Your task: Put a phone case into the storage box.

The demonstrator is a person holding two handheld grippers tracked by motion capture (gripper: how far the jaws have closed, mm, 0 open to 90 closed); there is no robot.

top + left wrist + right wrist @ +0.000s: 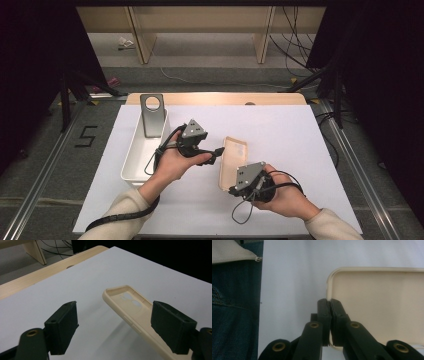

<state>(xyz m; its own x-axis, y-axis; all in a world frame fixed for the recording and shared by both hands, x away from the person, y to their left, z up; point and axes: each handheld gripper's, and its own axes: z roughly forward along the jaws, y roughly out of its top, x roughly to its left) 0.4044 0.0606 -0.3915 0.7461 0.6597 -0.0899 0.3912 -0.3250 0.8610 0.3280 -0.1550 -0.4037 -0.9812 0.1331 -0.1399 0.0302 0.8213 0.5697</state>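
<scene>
My right gripper [330, 315] pinches the near rim of the beige phone case [233, 161], holding it tilted above the white table [280, 130]. My left gripper [113, 327] stands open, jaws straddling the case's far end without contact. Beyond sits a white bin [137, 150].

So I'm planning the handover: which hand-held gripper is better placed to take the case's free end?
Left. The left hand-held gripper is open beside the phone case; the right hand-held gripper is already clamped on its near edge.
</scene>
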